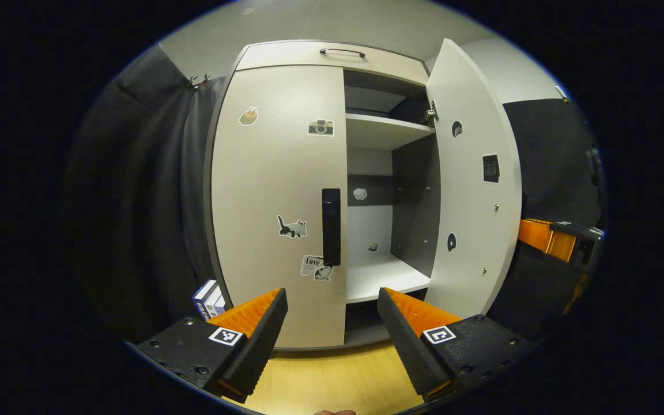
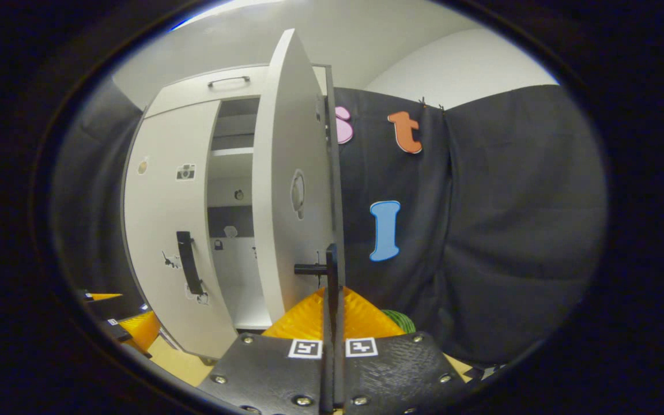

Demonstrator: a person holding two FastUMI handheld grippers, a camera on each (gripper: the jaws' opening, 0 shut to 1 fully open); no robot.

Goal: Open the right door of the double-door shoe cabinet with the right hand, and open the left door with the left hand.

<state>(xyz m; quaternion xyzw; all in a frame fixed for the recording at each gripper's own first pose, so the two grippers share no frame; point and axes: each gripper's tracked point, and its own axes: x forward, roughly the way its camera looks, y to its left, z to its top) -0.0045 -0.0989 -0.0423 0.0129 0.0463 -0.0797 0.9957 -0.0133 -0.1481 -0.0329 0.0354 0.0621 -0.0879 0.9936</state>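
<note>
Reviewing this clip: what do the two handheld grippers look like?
Left gripper: two wedge-shaped fingers with ribbed faces on flat black screwed bases, each carrying a square black-and-white marker. Right gripper: the same black screwed plate and paired markers.

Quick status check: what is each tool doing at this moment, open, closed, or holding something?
Left tool: open, holding nothing, facing the closed left door.
Right tool: closed on the right door's handle, right door swung open.
</note>
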